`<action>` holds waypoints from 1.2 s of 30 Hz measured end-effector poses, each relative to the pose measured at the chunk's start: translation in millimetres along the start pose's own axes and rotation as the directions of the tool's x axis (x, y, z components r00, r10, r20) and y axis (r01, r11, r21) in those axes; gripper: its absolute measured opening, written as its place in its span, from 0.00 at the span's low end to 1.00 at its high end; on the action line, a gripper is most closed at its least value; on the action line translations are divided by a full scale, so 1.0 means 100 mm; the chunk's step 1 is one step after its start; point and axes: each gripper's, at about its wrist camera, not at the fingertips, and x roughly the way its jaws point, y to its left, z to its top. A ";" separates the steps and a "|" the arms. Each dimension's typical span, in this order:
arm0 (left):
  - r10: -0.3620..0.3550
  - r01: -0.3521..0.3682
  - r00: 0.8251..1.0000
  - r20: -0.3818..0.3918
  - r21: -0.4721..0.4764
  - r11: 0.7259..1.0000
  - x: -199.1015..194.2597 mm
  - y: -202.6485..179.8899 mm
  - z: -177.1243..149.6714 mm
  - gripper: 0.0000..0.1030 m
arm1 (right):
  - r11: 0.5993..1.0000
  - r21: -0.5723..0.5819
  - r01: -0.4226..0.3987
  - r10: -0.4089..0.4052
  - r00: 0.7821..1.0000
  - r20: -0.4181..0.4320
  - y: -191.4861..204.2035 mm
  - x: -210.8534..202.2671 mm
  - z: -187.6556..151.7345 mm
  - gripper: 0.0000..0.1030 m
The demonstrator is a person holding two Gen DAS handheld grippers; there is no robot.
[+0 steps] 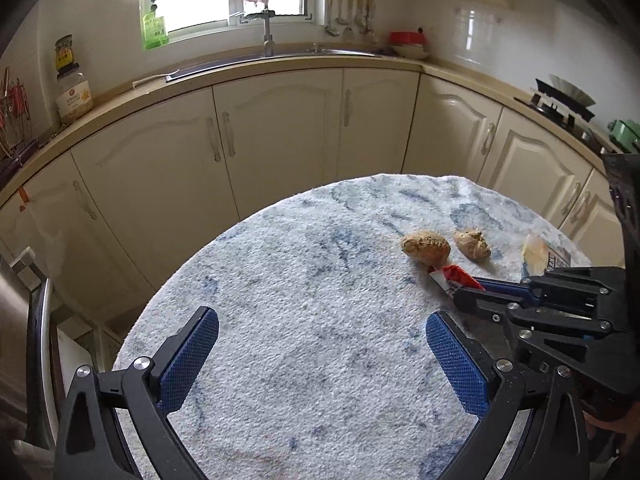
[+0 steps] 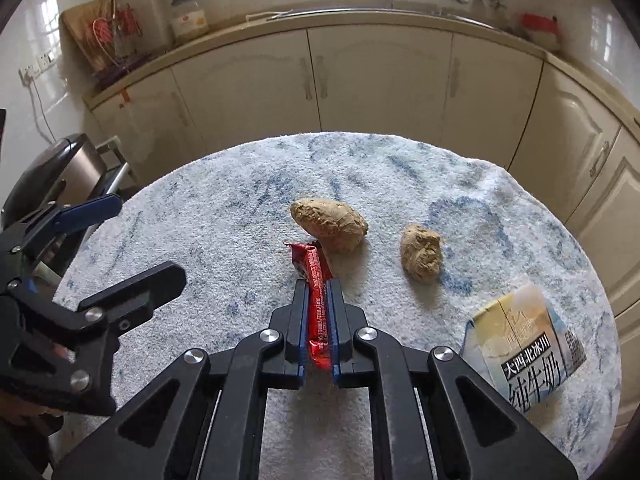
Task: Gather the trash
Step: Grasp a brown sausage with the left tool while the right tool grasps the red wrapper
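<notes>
My right gripper [image 2: 318, 286] is shut on a red snack wrapper [image 2: 314, 280], held just above the round table's blue-white cloth [image 2: 224, 216]; the wrapper also shows in the left wrist view [image 1: 450, 276]. Two brown lumps lie beyond it: a larger one [image 2: 330, 224] and a smaller one [image 2: 422, 254], both also in the left wrist view [image 1: 426, 245] [image 1: 473, 243]. A milk carton [image 2: 524, 340] lies at the right. My left gripper [image 1: 322, 332] is open and empty over the cloth, left of the right gripper [image 1: 464, 292].
Cream kitchen cabinets [image 1: 280, 128] and a counter with a sink [image 1: 272, 58] curve behind the table. A steel pedal bin [image 2: 60, 168] stands at the table's left. A stove [image 1: 560, 104] is at the far right.
</notes>
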 end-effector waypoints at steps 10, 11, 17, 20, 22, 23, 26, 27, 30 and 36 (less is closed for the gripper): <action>0.000 0.003 0.999 -0.038 0.091 0.996 0.58 -0.40 0.32 0.99 | 0.985 0.166 -0.043 0.034 0.998 0.056 -0.45 -0.25 -0.14 0.08; 0.002 0.001 0.999 -0.039 0.100 0.995 0.64 -0.43 0.33 0.97 | 0.983 0.177 -0.047 0.037 0.998 0.056 -0.48 -0.25 -0.15 0.08; -0.079 0.087 0.993 -0.086 0.095 0.992 0.92 -0.51 0.39 0.60 | 0.981 0.186 -0.060 0.051 0.997 0.056 -0.49 -0.22 -0.17 0.08; -0.115 0.123 0.990 -0.080 0.090 0.988 0.90 -0.53 0.39 0.39 | 0.980 0.190 -0.064 0.054 0.997 0.060 -0.50 -0.22 -0.17 0.07; -0.125 0.132 0.989 -0.083 0.086 0.988 0.89 -0.54 0.36 0.38 | 0.979 0.193 -0.066 0.055 0.997 0.063 -0.51 -0.22 -0.18 0.07; -0.137 0.144 0.987 -0.086 0.075 0.987 0.86 -0.53 0.34 0.38 | 0.979 0.192 -0.064 0.052 0.997 0.064 -0.51 -0.22 -0.18 0.07; -0.159 0.163 0.983 -0.094 0.039 0.986 0.77 -0.46 0.25 0.38 | 0.980 0.190 -0.066 0.055 0.996 0.066 -0.50 -0.22 -0.18 0.08; -0.158 0.161 0.983 -0.094 0.028 0.987 0.73 -0.42 0.22 0.38 | 0.980 0.189 -0.066 0.054 0.996 0.067 -0.49 -0.23 -0.18 0.08; -0.153 0.154 0.985 -0.077 0.009 0.988 0.52 -0.34 0.08 0.38 | 0.982 0.176 -0.064 0.051 0.996 0.074 -0.42 -0.28 -0.18 0.08; -0.173 0.172 0.985 -0.013 -0.033 0.985 -0.06 -0.27 -0.20 0.38 | 0.985 0.160 -0.065 0.051 0.995 0.089 -0.26 -0.50 -0.32 0.07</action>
